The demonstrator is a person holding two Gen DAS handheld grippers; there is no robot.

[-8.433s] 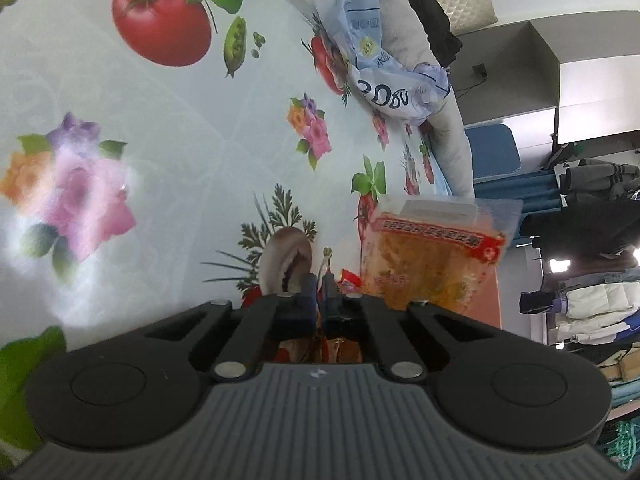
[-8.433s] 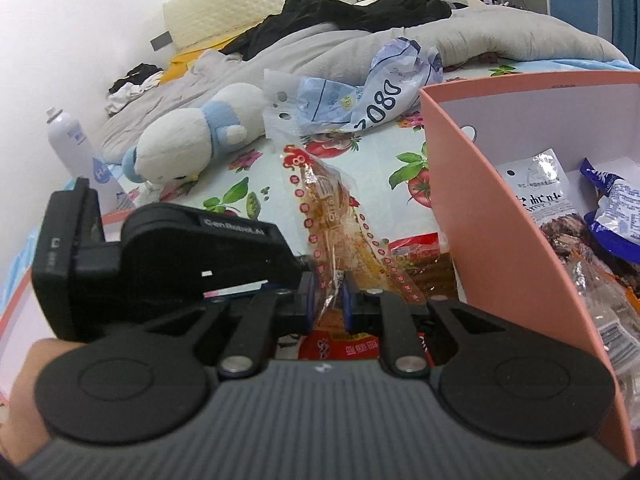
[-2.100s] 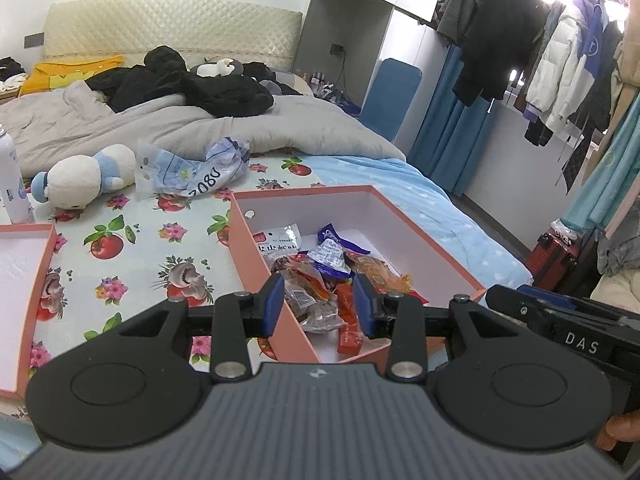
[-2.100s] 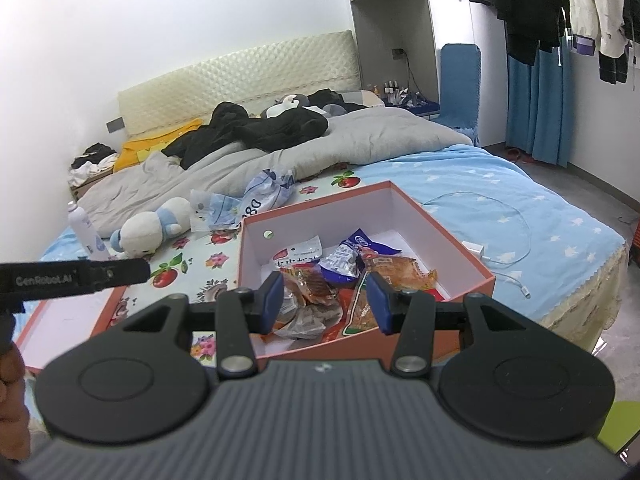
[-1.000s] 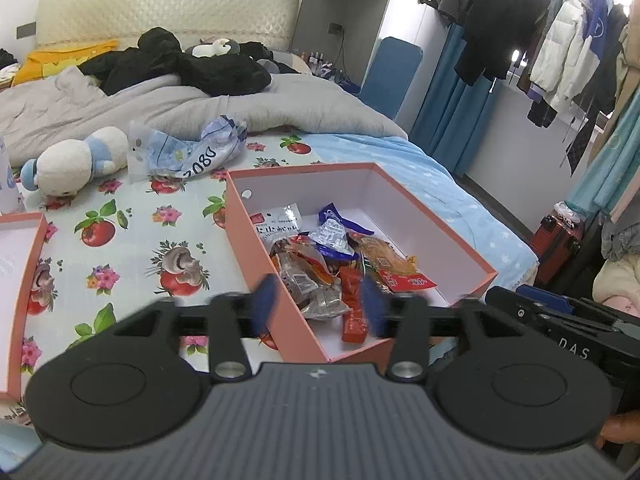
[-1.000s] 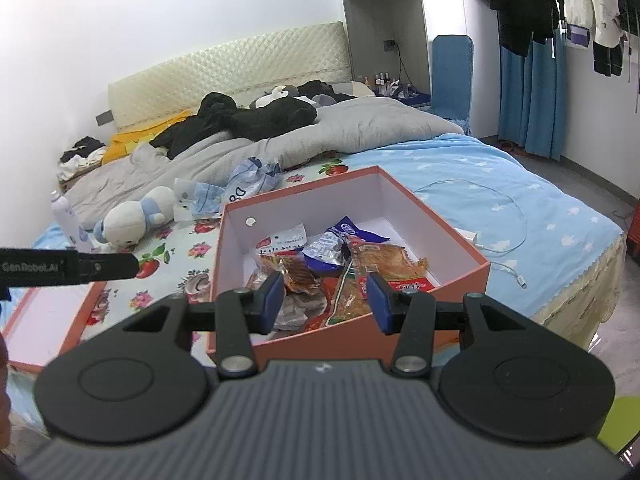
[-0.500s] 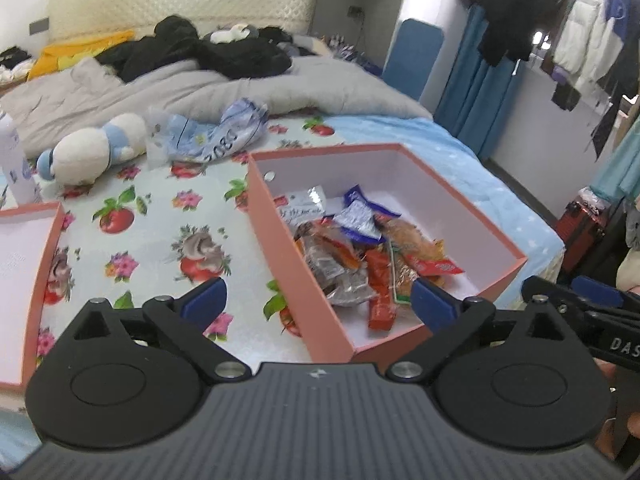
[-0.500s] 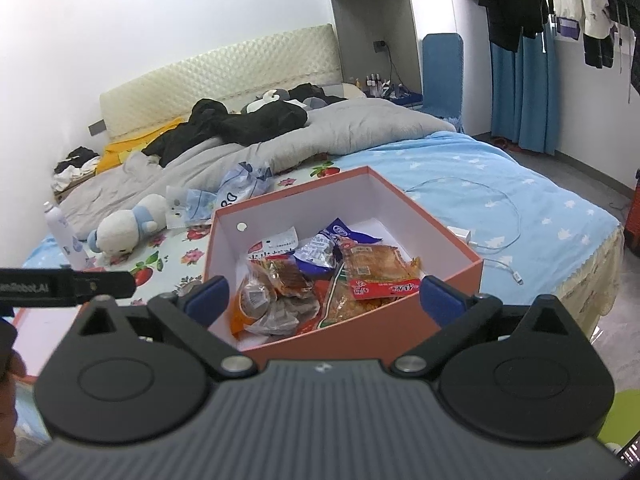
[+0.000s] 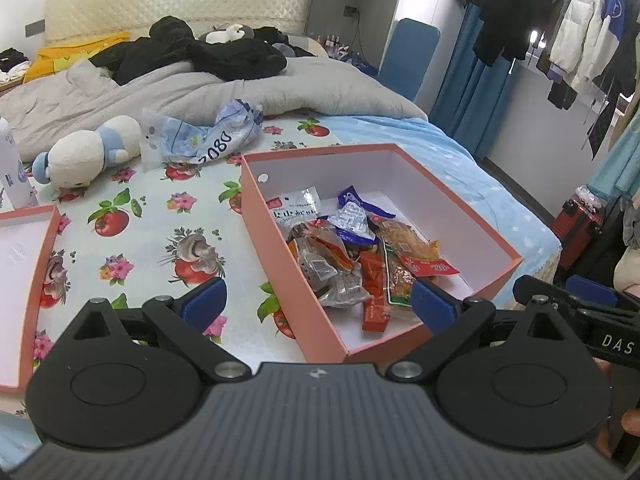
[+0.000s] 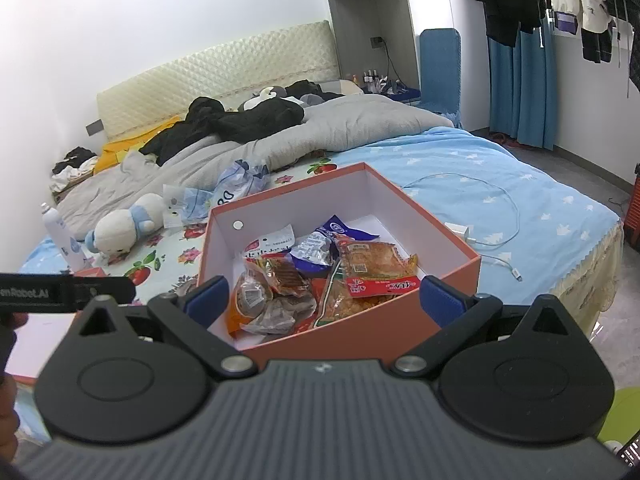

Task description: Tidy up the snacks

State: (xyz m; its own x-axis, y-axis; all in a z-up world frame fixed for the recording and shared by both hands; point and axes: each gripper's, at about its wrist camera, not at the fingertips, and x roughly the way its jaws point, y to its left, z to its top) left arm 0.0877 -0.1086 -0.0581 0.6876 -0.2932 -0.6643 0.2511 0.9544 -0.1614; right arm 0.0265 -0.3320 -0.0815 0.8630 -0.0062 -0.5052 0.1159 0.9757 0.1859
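Note:
A pink box stands open on the flowered cloth on the bed. Several snack packets lie inside it, among them an orange packet with a red strip and a blue packet. My left gripper is wide open and empty, held back above the box's near left side. My right gripper is wide open and empty, held back above the box's near edge.
The pink box lid lies at the left. A white plush toy, a crumpled blue-and-white bag and a white bottle lie behind. A white charger cable lies right of the box.
Both grippers let go of the orange packet, which now lies in the box, then pulled back. Within the last second both opened from a narrow gap to wide open.

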